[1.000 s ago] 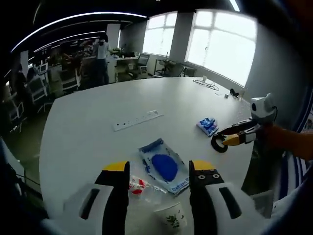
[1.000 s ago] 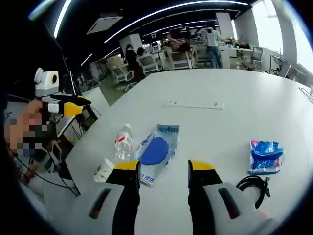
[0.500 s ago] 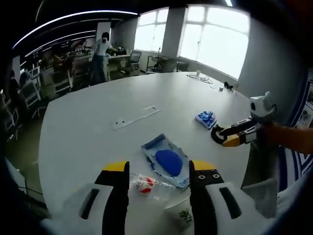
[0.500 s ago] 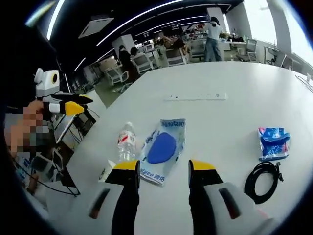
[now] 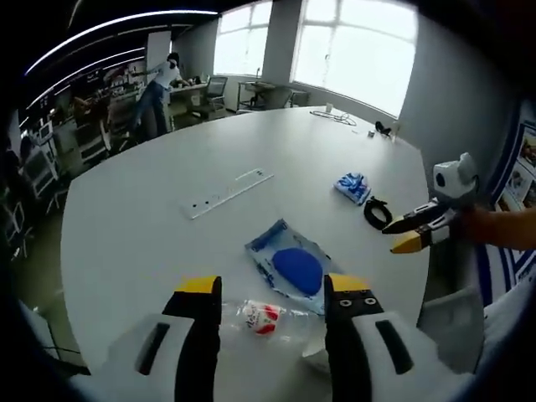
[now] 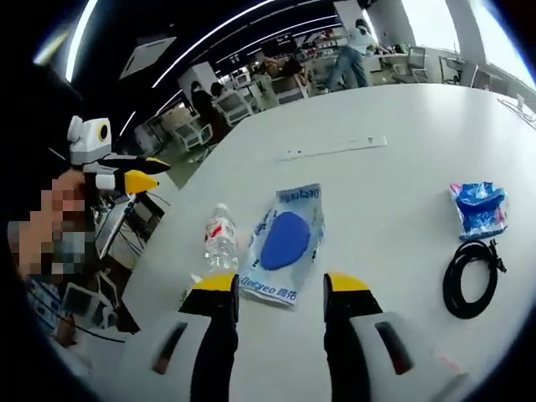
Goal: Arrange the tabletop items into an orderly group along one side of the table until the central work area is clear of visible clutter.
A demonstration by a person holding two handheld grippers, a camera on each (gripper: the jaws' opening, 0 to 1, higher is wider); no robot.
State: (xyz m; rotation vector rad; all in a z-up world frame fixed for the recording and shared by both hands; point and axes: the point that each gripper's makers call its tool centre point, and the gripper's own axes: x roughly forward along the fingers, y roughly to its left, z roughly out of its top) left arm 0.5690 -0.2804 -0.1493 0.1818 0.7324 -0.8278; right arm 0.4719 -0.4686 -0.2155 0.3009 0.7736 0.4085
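Both grippers, left [image 5: 272, 295] and right [image 6: 281, 289], gape empty over the blue-printed pouch [image 6: 285, 243]; I judge it my anchor, water bottle [image 6: 219, 243] beside, cable coil [image 6: 470, 277] well apart.

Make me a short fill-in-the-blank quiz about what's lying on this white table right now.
1. The coiled cable is ____ in colour.
2. The water bottle is lying on its ____.
3. The pouch between the bottle and the cable holds something ____ in colour.
4. The long white strip lies ____ away than the pouch.

Missing words: black; side; blue; farther
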